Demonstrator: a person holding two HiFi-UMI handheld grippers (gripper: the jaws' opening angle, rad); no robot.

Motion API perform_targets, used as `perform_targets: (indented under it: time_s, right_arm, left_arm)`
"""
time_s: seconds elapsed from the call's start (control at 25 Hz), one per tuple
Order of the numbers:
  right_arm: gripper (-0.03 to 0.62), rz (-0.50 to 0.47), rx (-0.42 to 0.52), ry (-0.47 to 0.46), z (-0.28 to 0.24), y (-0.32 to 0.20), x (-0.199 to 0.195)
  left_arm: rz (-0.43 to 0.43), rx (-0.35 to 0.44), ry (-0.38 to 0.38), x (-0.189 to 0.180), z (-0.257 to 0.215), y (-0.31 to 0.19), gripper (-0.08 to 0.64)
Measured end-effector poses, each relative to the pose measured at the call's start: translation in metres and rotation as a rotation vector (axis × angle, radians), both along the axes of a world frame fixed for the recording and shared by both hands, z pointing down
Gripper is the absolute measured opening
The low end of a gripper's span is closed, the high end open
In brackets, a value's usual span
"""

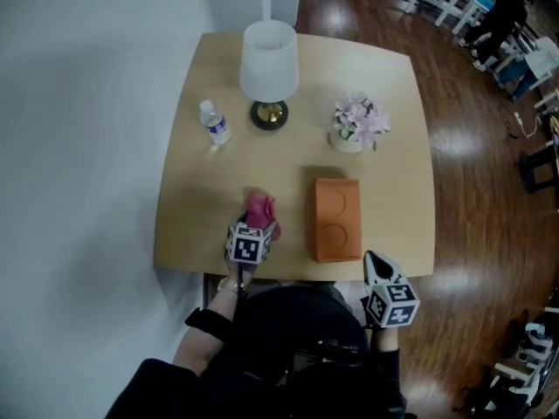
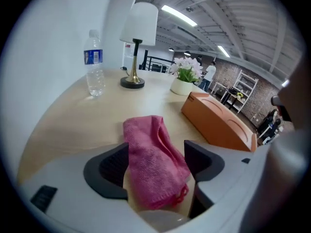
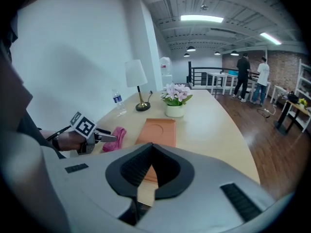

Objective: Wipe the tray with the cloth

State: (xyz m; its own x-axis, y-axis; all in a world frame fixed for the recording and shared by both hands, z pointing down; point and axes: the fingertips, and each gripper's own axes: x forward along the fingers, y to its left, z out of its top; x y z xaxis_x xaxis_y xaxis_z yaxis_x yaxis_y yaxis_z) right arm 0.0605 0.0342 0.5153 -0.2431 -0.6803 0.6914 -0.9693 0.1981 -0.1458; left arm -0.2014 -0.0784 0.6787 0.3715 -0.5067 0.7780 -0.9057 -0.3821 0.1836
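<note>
A pink cloth (image 1: pixel 260 209) lies crumpled on the wooden table (image 1: pixel 393 155), left of the orange tray (image 1: pixel 337 219). My left gripper (image 1: pixel 258 227) is down over the cloth's near end. In the left gripper view the cloth (image 2: pixel 153 164) lies between the wide-open jaws of that gripper (image 2: pixel 158 152), resting on the table; the pads do not press it. The tray (image 2: pixel 218 123) stands to its right. My right gripper (image 1: pixel 376 264) hovers off the table's near edge, by the tray's near right corner. Its jaws (image 3: pixel 151 147) are shut and empty, pointing at the tray (image 3: pixel 158 130).
At the back of the table stand a white lamp (image 1: pixel 269 64), a water bottle (image 1: pixel 214 122) and a pot of pale flowers (image 1: pixel 356 122). A white wall runs along the left. Wooden floor lies to the right, with people far off (image 3: pixel 252 79).
</note>
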Motion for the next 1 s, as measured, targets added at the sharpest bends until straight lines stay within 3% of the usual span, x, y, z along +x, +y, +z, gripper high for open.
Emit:
perform_targets:
  time_s: [0.2,0.4,0.64,0.76,1.0]
  right_arm:
    - [0.006,0.104,-0.005,0.012,-0.004,0.023,0.003]
    - [0.006,0.187,0.004,0.023,-0.008,0.035,0.013]
    - [0.006,0.216,0.009,0.034,-0.009,0.041,0.015]
    - [0.006,0.211,0.002,0.011,-0.001,0.035,0.021]
    - [0.007,0.063,0.007,-0.013,0.008,0.0,0.024]
  left_arm:
    - [0.068,-0.05,-0.075,-0.005,0.03,-0.003,0.349]
    - [0.118,-0.007,-0.122,-0.015,0.03,-0.01,0.274]
    - [0.201,0.026,-0.153,-0.015,0.034,-0.021,0.165]
    - [0.195,-0.013,-0.107,-0.01,0.029,-0.023,0.143]
    - [0.175,0.006,0.106,0.037,-0.031,0.002,0.135]
